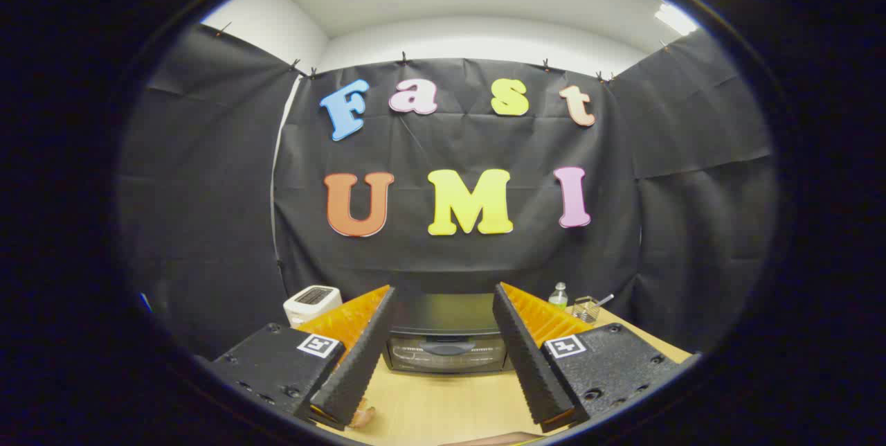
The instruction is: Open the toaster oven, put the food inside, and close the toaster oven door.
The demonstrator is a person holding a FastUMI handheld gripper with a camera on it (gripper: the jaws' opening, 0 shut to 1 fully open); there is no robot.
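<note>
A black toaster oven [444, 335] stands on the wooden table [443, 404] straight ahead, seen between my two fingers, with its door shut and the handle across the front. My gripper [443, 356] is open, held well back from the oven with nothing between its fingers. A small pale piece of food [363, 417] lies on the table just by the left finger's base, partly hidden.
A white appliance [312, 302] stands at the back left of the oven. To the oven's right are a small clear bottle [558, 296] and a wire holder [587, 308]. Black cloth walls close the booth behind and at both sides.
</note>
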